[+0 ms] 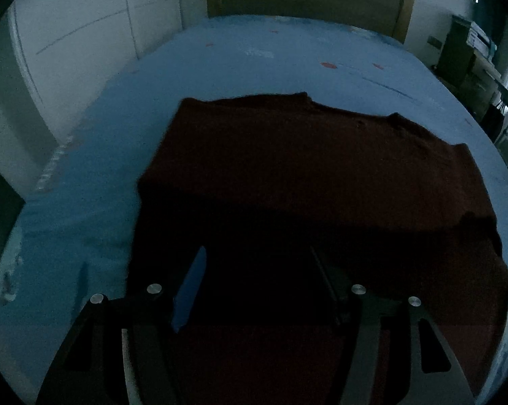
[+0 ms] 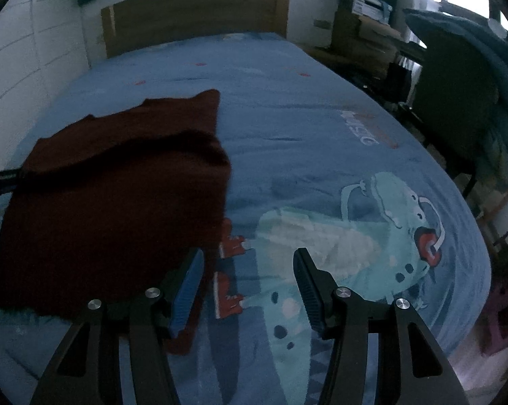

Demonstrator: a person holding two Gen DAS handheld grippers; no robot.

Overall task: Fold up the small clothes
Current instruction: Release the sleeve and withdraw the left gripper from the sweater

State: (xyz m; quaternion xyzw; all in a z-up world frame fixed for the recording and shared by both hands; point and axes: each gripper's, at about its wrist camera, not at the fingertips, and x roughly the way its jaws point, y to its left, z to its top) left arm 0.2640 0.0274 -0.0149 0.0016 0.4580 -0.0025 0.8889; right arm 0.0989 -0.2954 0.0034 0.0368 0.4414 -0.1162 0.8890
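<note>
Both jaws gape empty: left gripper [image 1: 257, 287] over the dark-red sweater [image 1: 321, 175], right gripper [image 2: 249, 287] beside its lower-left edge. Mid-fold, seemingly; next, pinch that hem.

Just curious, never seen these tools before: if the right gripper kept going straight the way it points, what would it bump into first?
Probably the blue bedsheet: the open right gripper aims at its printed dinosaur. The dark red garment lies beside its left finger, not ahead.
</note>
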